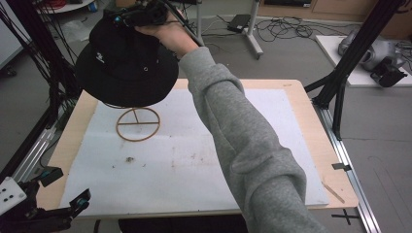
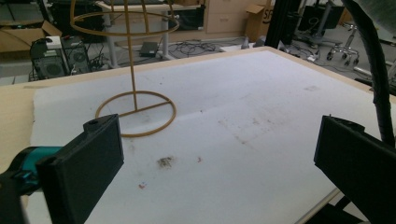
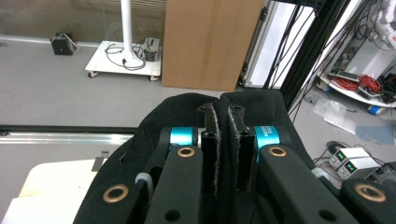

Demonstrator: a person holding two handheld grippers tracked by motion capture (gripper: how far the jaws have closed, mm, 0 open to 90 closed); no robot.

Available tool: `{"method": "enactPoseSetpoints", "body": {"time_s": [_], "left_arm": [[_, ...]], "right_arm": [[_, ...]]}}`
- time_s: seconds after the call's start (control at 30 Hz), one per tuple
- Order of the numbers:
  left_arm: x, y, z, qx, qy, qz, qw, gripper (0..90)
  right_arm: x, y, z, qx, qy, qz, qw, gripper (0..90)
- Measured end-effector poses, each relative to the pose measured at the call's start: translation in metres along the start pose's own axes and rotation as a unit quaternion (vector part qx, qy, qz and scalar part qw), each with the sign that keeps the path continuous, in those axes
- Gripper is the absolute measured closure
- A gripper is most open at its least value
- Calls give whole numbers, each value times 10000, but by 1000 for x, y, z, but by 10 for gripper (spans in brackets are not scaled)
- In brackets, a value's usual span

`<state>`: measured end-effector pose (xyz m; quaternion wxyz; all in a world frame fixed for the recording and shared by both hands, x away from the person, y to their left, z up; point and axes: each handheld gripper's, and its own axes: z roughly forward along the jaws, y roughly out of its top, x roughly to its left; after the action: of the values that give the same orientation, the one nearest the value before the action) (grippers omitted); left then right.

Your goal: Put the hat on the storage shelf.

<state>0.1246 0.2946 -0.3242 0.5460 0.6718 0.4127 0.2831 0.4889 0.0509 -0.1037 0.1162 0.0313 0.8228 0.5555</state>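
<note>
Black bucket hat (image 1: 125,60) hangs in the air above the far left part of the desk (image 1: 301,104), held up by the right gripper (image 1: 141,17), whose fingers (image 3: 209,154) are closed tight on a fold of the hat's cloth. In the right gripper view the fabric is pinched between the two black fingers, with the rest of the hat (image 3: 187,116) draped around and below them. The person's right arm, in a grey sleeve (image 1: 243,145), reaches diagonally across the desk from the near right edge to the far left corner.

Directly beneath the hat stands a thin wooden hat stand (image 1: 138,124); its round base ring rests on the white mat (image 1: 194,165) near the far left of the desk, and its upright rod rises under the brim. In the left gripper view the stand (image 2: 135,100) shows its base ring, its rod and part of its upper hoop. Whether the hat touches the top of the stand cannot be told.

The left gripper (image 1: 46,204) sits low at the near left corner of the desk, its fingers (image 2: 84,172) spread wide apart with nothing between them.
</note>
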Motion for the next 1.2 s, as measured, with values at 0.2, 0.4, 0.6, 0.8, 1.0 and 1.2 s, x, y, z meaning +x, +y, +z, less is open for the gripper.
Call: {"method": "enactPoseSetpoints", "body": {"time_s": [0.2,0.4,0.6,0.8,1.0,1.2], "left_arm": [[-2,-2,-6,35,70,-8,10000,17],[1,-5,-10,49,144,-58,9999,17],[2,-4,-9,19,188,-58,9998,17],[4,-6,-5,87,146,-78,9998,17],[5,-8,-2,110,112,-107,9998,17],[5,-8,0,138,93,-106,9998,17]], "right_arm": [[-4,-1,17,48,23,47,10000,859],[-6,-1,27,30,57,89,9999,859],[-7,-5,38,100,147,101,9998,859],[-6,-11,49,189,238,102,9995,858],[-5,-25,62,332,278,221,9988,858],[-7,-40,67,486,344,328,9977,857]]}}
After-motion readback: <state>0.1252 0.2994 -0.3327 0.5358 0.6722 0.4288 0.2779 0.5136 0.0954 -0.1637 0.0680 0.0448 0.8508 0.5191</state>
